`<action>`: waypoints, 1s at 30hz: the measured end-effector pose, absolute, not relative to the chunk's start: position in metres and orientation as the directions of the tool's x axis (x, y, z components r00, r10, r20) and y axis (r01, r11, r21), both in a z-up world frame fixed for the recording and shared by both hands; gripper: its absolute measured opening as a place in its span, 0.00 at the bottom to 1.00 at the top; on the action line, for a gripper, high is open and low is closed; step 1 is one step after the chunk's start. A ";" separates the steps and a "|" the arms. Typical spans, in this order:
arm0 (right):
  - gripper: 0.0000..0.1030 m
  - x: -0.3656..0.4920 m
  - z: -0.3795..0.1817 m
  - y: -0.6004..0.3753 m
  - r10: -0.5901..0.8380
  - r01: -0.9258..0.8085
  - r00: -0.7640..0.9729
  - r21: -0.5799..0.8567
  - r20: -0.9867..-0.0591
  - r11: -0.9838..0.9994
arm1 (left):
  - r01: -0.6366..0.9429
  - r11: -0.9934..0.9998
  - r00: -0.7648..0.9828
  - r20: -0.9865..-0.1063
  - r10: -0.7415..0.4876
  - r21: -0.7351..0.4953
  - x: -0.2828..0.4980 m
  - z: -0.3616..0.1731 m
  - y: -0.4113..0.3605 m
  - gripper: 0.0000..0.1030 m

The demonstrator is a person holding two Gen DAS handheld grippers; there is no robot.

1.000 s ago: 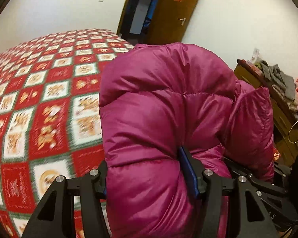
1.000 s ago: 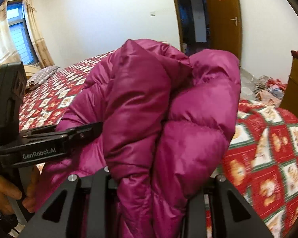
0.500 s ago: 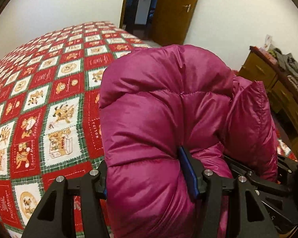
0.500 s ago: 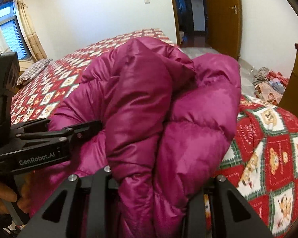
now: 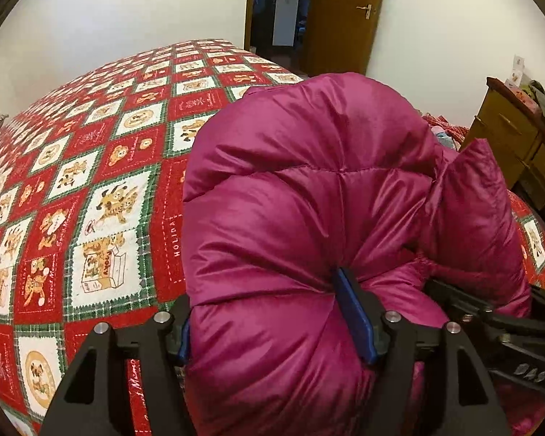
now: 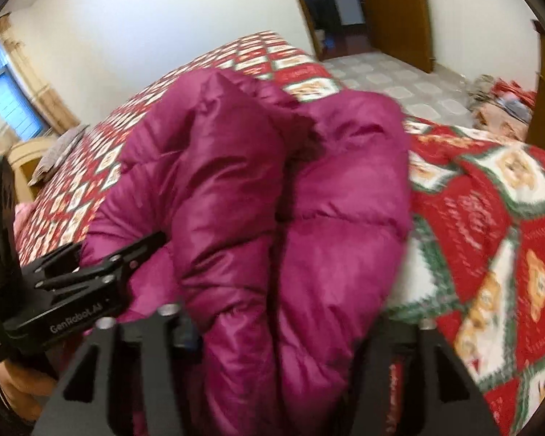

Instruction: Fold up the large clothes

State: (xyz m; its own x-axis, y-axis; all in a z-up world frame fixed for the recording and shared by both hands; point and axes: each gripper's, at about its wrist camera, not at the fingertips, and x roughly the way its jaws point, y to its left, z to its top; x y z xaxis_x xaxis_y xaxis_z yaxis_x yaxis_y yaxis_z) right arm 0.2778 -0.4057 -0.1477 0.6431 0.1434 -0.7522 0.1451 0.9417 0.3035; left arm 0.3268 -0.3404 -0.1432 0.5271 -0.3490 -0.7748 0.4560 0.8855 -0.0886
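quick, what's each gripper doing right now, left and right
Left gripper: jaws opening, magenta puffer jacket bulging between them, pads touching it.
Right gripper: jaws opening, same jacket between them.

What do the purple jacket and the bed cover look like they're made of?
The jacket looks like a down-filled puffer with a thin nylon or polyester shell: glossy sheen, stitched puffy sections. The bed cover looks like matte printed cotton or a similar woven cloth, with no shine and flat red, green and white squares; the exact fibre can't be told.
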 end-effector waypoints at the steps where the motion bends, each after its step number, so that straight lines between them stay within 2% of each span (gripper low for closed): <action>1: 0.57 0.270 -0.143 -0.406 0.136 0.149 0.650 0.302 -0.747 0.942 | 0.458 0.884 0.524 -0.775 -0.354 -0.094 0.327 -0.143 -0.339 0.68; 3: 0.62 0.254 -0.130 -0.406 0.086 0.171 0.670 0.266 -0.738 0.949 | 0.456 0.883 0.516 -0.775 -0.365 -0.112 0.330 -0.143 -0.336 0.70; 6: 0.62 0.229 -0.102 -0.408 -0.030 0.227 0.716 0.191 -0.698 0.955 | 0.448 0.886 0.513 -0.776 -0.367 -0.123 0.331 -0.144 -0.334 0.72; 8: 0.57 0.218 -0.077 -0.406 -0.086 0.240 0.751 0.149 -0.654 0.959 | 0.446 0.891 0.535 -0.772 -0.343 -0.087 0.329 -0.142 -0.338 0.72; 9: 0.50 0.216 -0.067 -0.403 -0.085 0.226 0.767 0.144 -0.637 0.963 | 0.448 0.892 0.548 -0.769 -0.328 -0.062 0.326 -0.141 -0.341 0.72; 13: 0.48 0.246 -0.043 -0.372 -0.087 0.165 0.767 0.064 -0.636 0.984 | 0.452 0.892 0.574 -0.763 -0.298 -0.009 0.321 -0.139 -0.346 0.72; 15: 0.46 0.272 -0.049 -0.365 -0.086 0.151 0.742 0.042 -0.664 0.988 | 0.453 0.891 0.571 -0.765 -0.297 -0.008 0.322 -0.139 -0.346 0.72; 18: 0.27 0.308 -0.079 -0.373 -0.061 0.170 0.665 0.072 -0.745 0.983 | 0.457 0.889 0.572 -0.766 -0.293 0.002 0.322 -0.138 -0.345 0.72; 21: 0.25 0.312 -0.106 -0.385 -0.109 0.235 0.597 0.043 -0.795 0.971 | 0.465 0.885 0.572 -0.765 -0.297 0.004 0.322 -0.138 -0.345 0.72; 30: 0.22 0.279 -0.129 -0.395 -0.178 0.339 0.597 0.045 -0.782 0.940 | 0.505 0.862 0.575 -0.761 -0.300 0.042 0.322 -0.138 -0.358 0.80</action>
State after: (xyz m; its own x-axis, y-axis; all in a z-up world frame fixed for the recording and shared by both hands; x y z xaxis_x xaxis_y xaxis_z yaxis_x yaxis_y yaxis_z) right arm 0.2789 -0.3954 -0.1293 0.5974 -0.1776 -0.7821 0.3385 0.9399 0.0452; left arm 0.3224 -0.3578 -0.1378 0.5746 -0.3001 -0.7614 0.5053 0.8619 0.0417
